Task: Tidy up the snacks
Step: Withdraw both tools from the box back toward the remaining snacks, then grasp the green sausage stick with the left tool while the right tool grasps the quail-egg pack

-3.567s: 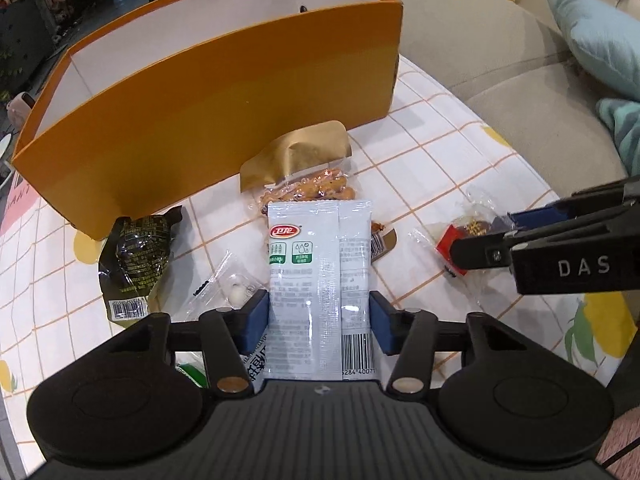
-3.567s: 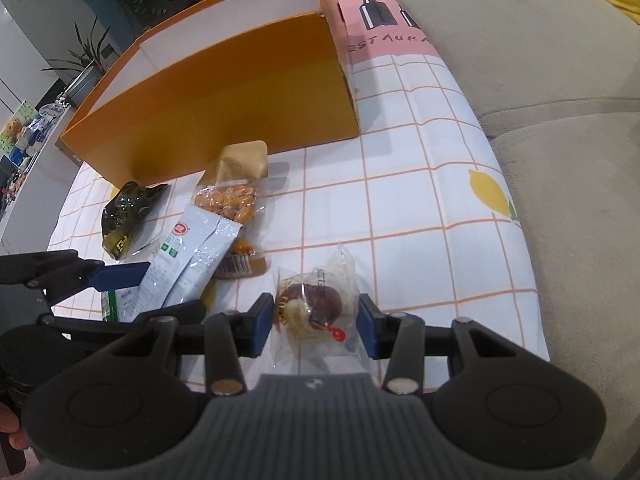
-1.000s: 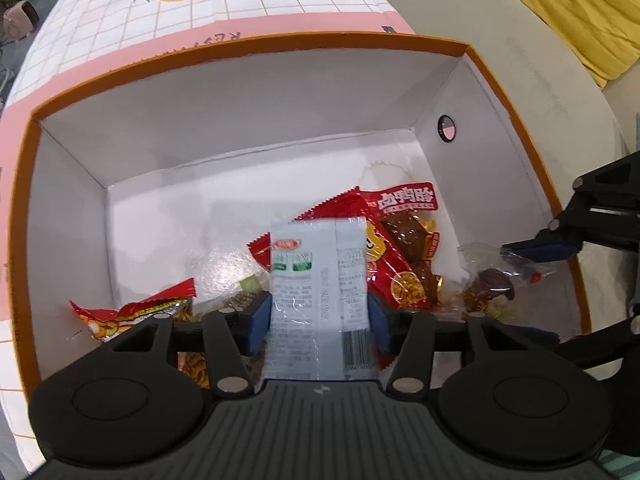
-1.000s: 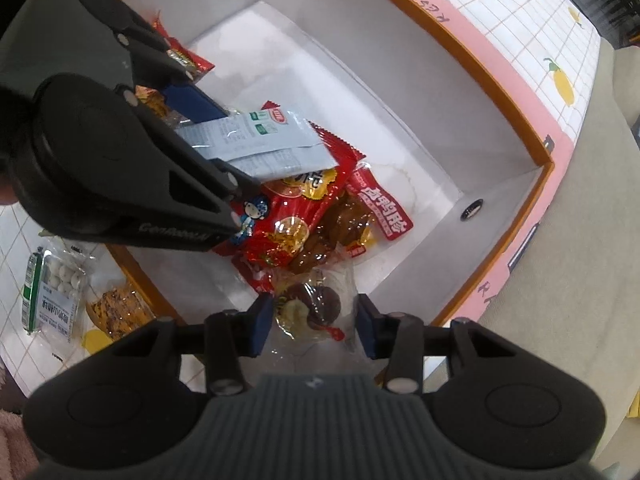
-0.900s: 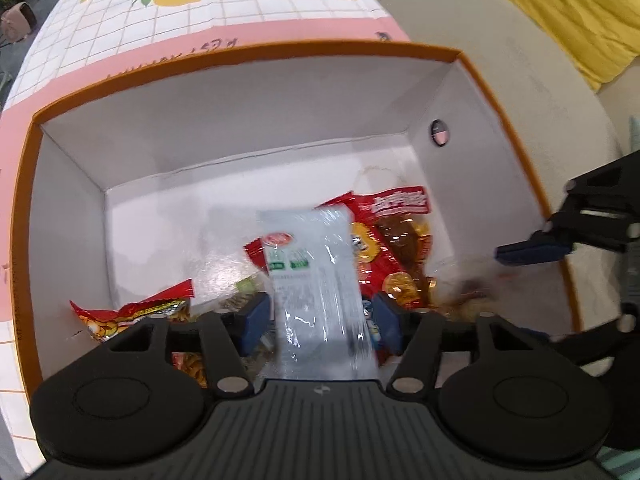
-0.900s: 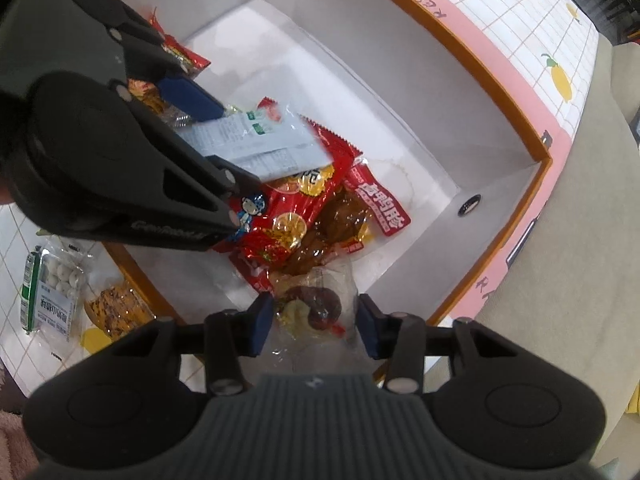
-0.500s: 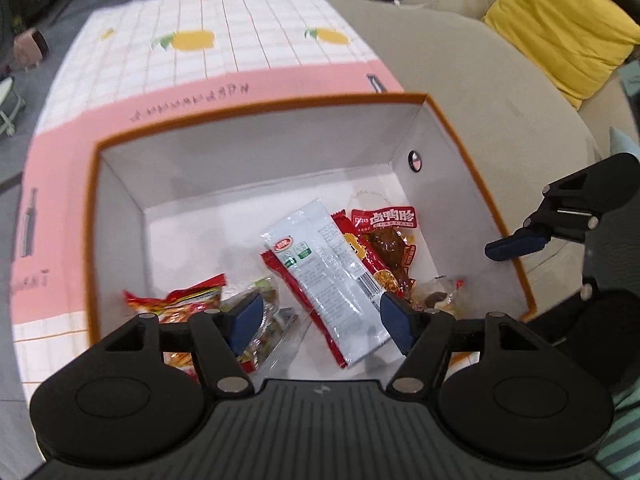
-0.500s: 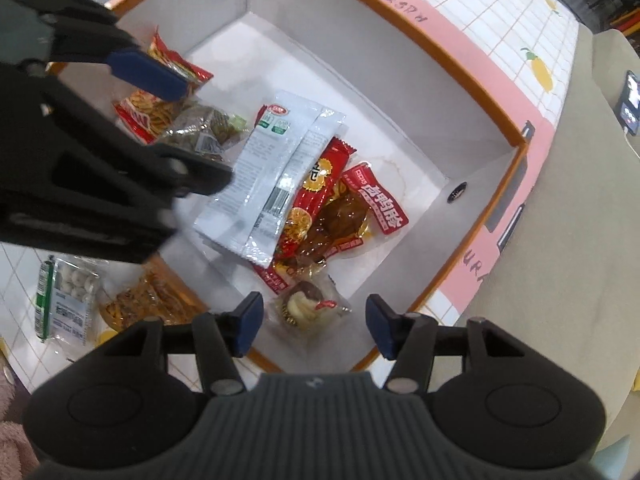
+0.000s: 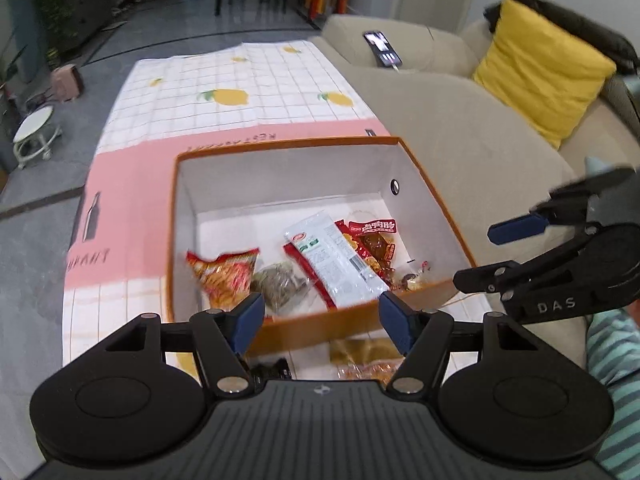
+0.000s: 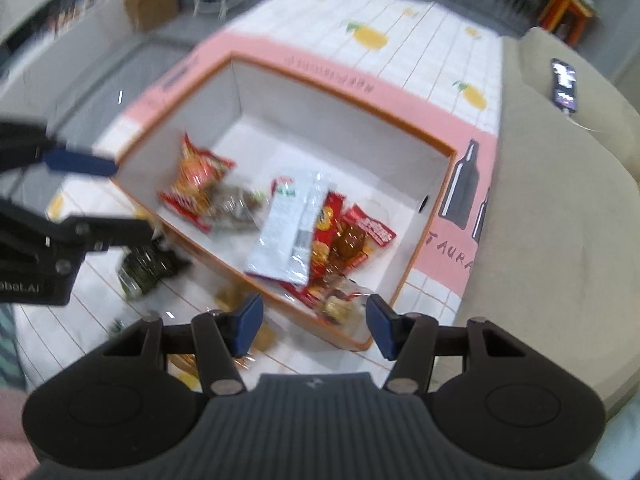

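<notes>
The orange box with white inside stands on the table; it also shows in the right wrist view. Inside lie a white snack packet, red packets, an orange-red chip bag and a clear-wrapped pastry in the near corner. The white packet also shows in the right wrist view. My left gripper is open and empty above the box's near wall. My right gripper is open and empty above the box's near corner.
A dark green packet and a gold-topped nut bag lie on the lemon-print tablecloth outside the box. A beige sofa with a yellow cushion and a phone runs along the right.
Both grippers opened over the box and dropped the white packet and the clear-wrapped pastry inside. Both have since pulled up and back from the box.
</notes>
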`<action>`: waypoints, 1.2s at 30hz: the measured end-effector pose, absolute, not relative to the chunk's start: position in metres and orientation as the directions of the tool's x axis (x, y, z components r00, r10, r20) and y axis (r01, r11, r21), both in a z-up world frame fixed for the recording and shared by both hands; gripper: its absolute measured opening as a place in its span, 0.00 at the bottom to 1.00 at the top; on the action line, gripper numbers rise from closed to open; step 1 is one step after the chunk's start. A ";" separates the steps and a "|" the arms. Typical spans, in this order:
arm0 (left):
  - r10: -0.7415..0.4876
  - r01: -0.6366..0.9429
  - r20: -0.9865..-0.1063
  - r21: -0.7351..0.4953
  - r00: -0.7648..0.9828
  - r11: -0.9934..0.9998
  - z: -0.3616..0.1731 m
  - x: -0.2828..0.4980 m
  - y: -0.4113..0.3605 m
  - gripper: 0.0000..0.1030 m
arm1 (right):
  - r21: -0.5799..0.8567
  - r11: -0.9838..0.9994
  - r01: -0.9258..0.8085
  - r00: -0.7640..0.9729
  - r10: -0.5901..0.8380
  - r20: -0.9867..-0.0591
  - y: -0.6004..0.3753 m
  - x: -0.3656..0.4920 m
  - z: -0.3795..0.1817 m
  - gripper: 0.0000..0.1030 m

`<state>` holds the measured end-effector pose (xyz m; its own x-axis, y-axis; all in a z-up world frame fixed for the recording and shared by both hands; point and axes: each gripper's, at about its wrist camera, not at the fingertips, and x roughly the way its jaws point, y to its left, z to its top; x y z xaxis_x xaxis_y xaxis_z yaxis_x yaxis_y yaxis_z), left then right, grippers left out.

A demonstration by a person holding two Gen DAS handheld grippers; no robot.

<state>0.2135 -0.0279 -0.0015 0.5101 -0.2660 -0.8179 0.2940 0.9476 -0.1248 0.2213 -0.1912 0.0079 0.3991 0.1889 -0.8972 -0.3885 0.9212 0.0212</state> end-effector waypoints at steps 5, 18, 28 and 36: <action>-0.282 0.209 -0.809 -0.200 0.516 0.957 -0.012 0.176 -0.008 0.75 | 0.090 0.953 -0.289 0.518 0.235 -0.823 -0.189 0.170 0.000 0.54; -0.177 0.033 -0.890 -0.181 0.420 0.983 -0.094 0.120 0.019 0.66 | 0.207 0.970 -0.128 0.672 0.238 -0.701 -0.167 0.055 -0.065 0.54; -0.141 0.004 -0.915 -0.151 0.379 0.989 -0.142 0.110 0.015 0.55 | 0.137 0.973 -0.188 0.659 0.228 -0.717 -0.140 0.042 -0.109 0.54; -0.190 -0.014 -0.900 -0.213 0.393 0.977 -0.153 0.116 0.022 0.55 | 0.120 0.959 -0.258 0.633 0.261 -0.729 -0.127 0.048 -0.128 0.60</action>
